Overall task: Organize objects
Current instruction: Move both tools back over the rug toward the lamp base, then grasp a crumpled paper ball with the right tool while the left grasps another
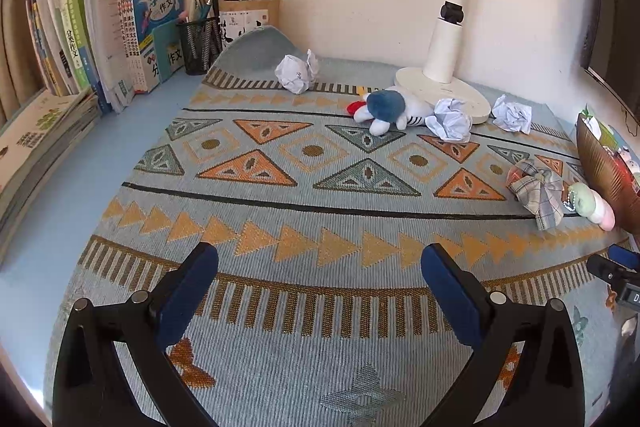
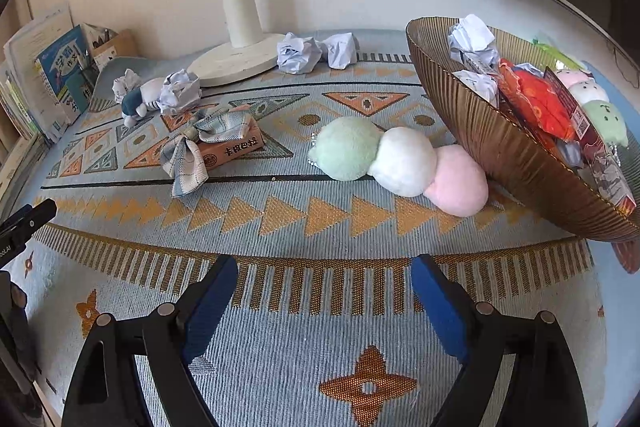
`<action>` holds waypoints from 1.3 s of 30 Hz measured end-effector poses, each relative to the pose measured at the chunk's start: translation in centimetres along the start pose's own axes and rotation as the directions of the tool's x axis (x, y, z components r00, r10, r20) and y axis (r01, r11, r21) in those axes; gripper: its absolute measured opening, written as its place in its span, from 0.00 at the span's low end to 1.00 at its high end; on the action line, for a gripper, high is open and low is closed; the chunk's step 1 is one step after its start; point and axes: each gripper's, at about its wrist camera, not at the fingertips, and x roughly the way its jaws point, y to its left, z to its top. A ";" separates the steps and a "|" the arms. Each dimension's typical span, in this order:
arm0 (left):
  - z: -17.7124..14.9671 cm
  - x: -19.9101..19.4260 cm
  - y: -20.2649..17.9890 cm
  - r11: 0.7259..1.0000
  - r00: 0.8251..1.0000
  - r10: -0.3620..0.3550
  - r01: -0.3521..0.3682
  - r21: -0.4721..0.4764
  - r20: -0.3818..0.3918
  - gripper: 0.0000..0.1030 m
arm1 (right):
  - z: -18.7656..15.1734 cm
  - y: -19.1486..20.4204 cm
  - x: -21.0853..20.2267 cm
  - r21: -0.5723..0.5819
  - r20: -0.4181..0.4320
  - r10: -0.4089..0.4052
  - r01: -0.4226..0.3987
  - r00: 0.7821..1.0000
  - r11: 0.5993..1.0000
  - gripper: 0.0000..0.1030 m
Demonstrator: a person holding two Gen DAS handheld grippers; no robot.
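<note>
I am holding my left gripper point(image 1: 320, 291) wide open over the blue-and-orange patterned woven cloth point(image 1: 304, 227), nothing between its blue pads. The task's things are lying well ahead of these jaws: a crumpled white paper ball point(image 1: 297, 71), a blue-and-white plush toy point(image 1: 390, 110) touching the white lamp base point(image 1: 440, 89), and a plaid fabric bow point(image 1: 538, 189). My right gripper point(image 2: 324, 297) is also gaping, jaws opening, gripping nothing. Ahead of it, slightly right, the green-white-pink three-ball plush point(image 2: 400, 163) is lying against the ribbed brown bowl point(image 2: 500, 147), which is already holding paper and toys.
</note>
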 end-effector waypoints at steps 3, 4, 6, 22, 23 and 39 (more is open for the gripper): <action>0.0 0.3 0.0 1.000 1.000 -0.010 0.010 -0.001 -0.017 0.99 | 0.0 0.2 0.1 -0.011 -0.007 -0.005 0.005 1.000 1.000 0.85; 0.0 0.4 0.0 1.000 1.000 -0.014 0.014 -0.002 -0.023 0.99 | 0.0 0.3 0.2 -0.014 -0.011 -0.004 0.004 1.000 1.000 0.85; 0.0 0.5 0.0 1.000 0.999 -0.017 0.017 -0.003 -0.029 0.99 | 0.0 0.3 0.4 -0.014 -0.021 -0.002 0.002 1.000 1.000 0.85; -0.1 0.6 -0.1 1.000 0.999 -0.009 0.009 0.007 -0.037 0.99 | 0.2 0.1 0.5 -0.013 -0.030 0.001 -0.001 1.000 1.000 0.86; -0.1 0.6 -0.1 1.000 0.999 -0.007 0.008 0.007 -0.037 0.99 | 0.2 0.1 0.5 -0.014 -0.032 0.000 -0.001 1.000 1.000 0.87; 9.9 4.1 3.2 0.995 0.997 -0.071 0.073 0.066 -0.031 0.99 | 8.6 8.2 1.6 -0.081 -0.055 0.226 -0.230 0.973 0.970 0.87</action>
